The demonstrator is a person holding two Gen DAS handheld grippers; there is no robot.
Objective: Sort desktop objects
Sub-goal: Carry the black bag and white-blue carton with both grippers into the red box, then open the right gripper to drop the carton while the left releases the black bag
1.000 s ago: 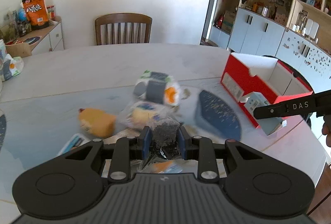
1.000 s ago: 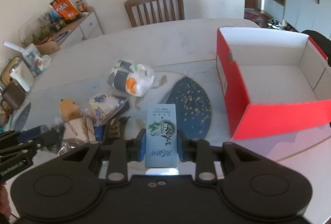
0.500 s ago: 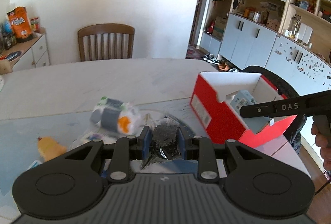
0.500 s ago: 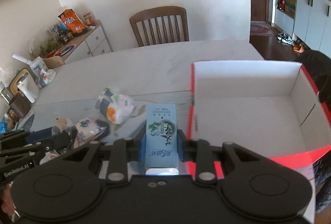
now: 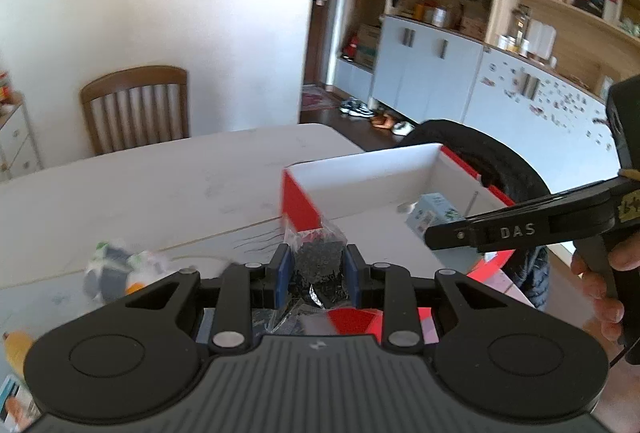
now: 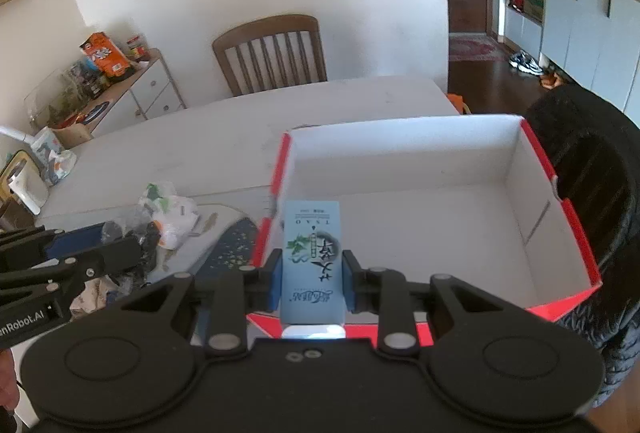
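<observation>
Right gripper [image 6: 311,275] is clamping a pale blue "TSAO" carton [image 6: 311,257] over the red box [image 6: 560,209]; left gripper [image 5: 317,269] is pinching a black-filled clear packet [image 5: 317,261].

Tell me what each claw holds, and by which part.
Left claw clamps a clear plastic bag of dark granules by its middle. Right claw grips a pale blue rectangular carton by its long sides near the lower end.

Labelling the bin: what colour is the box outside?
Red box, white inside; clearest in the right wrist view.
</observation>
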